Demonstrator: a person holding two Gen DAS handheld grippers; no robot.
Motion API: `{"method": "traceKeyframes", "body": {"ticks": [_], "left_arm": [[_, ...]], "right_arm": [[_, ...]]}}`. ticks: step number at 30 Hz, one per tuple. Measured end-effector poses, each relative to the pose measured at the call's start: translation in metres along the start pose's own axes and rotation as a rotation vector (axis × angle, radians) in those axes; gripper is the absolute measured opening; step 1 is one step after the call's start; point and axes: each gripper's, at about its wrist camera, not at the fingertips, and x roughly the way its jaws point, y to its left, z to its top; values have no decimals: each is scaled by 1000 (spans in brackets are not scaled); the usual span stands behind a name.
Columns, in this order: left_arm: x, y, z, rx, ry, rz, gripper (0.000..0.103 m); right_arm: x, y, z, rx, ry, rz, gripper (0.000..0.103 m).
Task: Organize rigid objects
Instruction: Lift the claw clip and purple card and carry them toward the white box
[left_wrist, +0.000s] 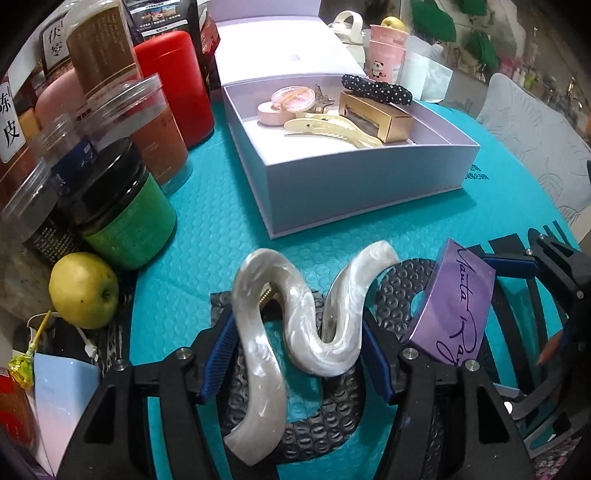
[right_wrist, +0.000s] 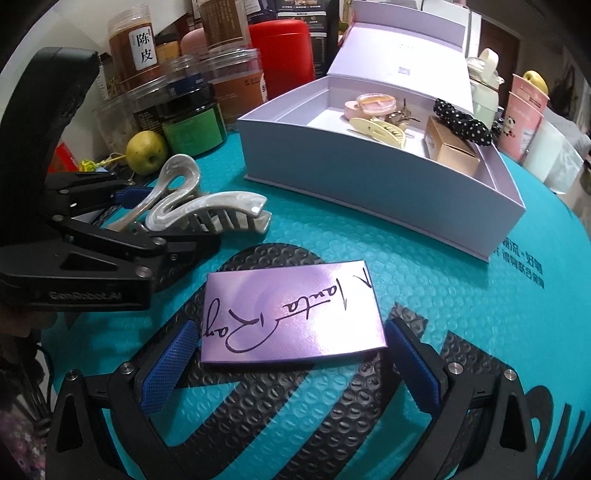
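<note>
Purple case (right_wrist: 291, 314) far edge cut off; pearl clip (left_wrist: 295, 325) teeth hidden.

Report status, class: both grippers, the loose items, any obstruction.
Left gripper closing around wavy pearl-white hair claw. Right gripper open, straddling purple signature-printed card case on teal mat. Open lilac box ahead, path unobstructed.

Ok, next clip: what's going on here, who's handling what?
A person with two handheld grippers is sorting small items into the lavender box. The left gripper brackets a pearly white hair claw on the teal mat; grip unclear. The right gripper is open around a flat purple case. Clips and a gold box are already inside.
</note>
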Motion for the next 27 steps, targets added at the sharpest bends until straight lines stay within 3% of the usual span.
{"method": "traceKeyframes", "body": {"ticks": [2, 17, 27], "left_arm": [[0, 2, 1, -10, -10, -13, 62], [-2, 2, -1, -33, -68, -63, 62], [-10, -1, -6, -74, -53, -80, 61]], "right_arm": [[-1, 1, -1, -7, -5, -20, 94], [-5, 0, -4, -6, -4, 21, 94], [-16, -6, -11, 31, -15, 11, 94]]}}
